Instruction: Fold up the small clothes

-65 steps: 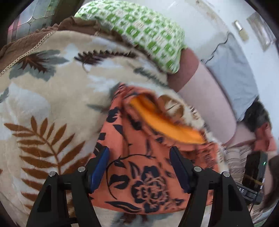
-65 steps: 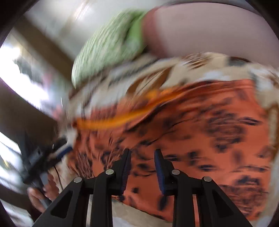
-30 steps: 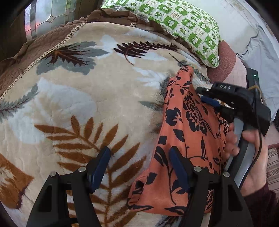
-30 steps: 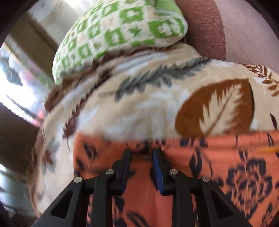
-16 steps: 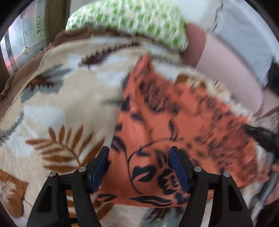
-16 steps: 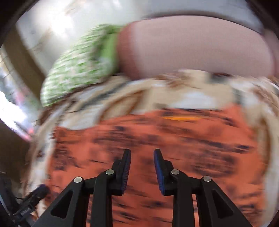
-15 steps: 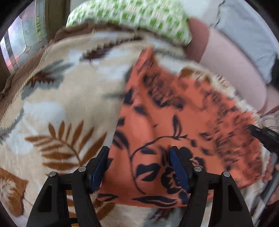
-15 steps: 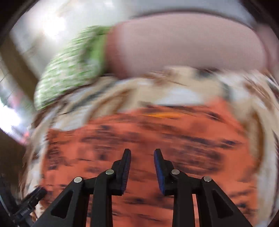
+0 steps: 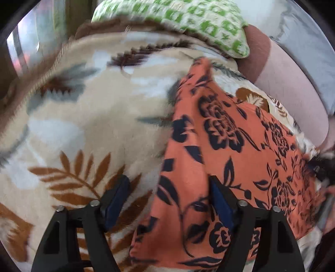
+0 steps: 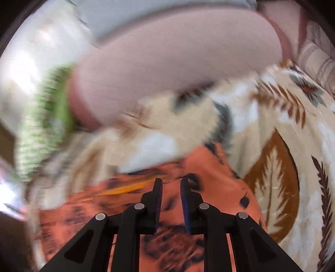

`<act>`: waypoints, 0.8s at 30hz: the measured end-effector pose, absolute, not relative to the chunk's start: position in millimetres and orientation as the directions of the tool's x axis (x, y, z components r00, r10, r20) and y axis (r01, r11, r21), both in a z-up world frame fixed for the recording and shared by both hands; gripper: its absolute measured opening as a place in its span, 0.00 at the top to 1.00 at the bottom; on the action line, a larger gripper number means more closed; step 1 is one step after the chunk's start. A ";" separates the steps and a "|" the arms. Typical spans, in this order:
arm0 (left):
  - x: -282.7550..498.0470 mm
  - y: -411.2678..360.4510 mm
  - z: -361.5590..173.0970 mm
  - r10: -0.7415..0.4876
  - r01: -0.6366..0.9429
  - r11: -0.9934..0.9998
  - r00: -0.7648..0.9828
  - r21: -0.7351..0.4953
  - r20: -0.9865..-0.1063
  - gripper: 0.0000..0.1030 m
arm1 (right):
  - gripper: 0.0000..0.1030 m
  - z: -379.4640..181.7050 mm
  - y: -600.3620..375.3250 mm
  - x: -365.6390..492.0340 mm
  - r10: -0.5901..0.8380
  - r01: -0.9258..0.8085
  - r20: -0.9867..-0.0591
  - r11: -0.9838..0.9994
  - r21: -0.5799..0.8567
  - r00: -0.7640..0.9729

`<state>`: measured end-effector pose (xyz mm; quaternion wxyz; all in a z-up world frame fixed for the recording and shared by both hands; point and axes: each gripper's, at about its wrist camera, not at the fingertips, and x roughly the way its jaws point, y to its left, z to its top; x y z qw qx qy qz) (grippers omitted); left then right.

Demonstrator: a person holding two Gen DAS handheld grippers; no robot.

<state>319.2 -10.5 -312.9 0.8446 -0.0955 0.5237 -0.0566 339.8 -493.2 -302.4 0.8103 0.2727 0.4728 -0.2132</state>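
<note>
An orange garment (image 9: 230, 157) with a dark flower print lies spread on a leaf-patterned blanket (image 9: 83, 125). My left gripper (image 9: 168, 200) hovers over its near left edge. Its jaws are opening, and the cloth's edge lies loose between the fingers. My right gripper (image 10: 171, 198) is over the garment (image 10: 209, 219) near its far edge. Its jaws are closing to a narrow gap, with cloth below and nothing visibly pinched. A yellow-orange strip (image 10: 129, 188) shows at that edge. In the left wrist view the right gripper (image 9: 322, 167) is a dark blur at the garment's right side.
A green checked pillow (image 9: 188, 18) lies at the blanket's far end, next to a pink bolster (image 9: 293, 87) along the right. The right wrist view is blurred; the bolster (image 10: 178, 62) fills its top and the blanket (image 10: 282, 136) its right.
The garment, narrow a second ago, now lies wider to the right. The right gripper swept across it to the right and narrowed. The left gripper shifted slightly and widened.
</note>
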 end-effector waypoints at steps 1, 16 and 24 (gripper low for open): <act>319.5 -9.5 -309.5 -0.197 -0.011 0.974 0.448 -0.226 -0.872 0.23 | 0.82 -300.5 -494.6 337.7 -0.091 0.604 -0.866 0.752 0.265 0.492; 309.9 19.2 -306.3 -0.176 -0.021 0.978 0.446 -0.207 -0.877 0.22 | 0.78 -292.1 -301.3 255.5 0.248 0.180 -0.810 0.901 0.394 0.532; 290.1 57.6 -278.2 -0.222 -0.043 0.958 0.508 -0.282 -0.832 0.22 | 0.78 -268.5 -282.6 237.1 0.270 0.169 -0.783 0.888 0.427 0.560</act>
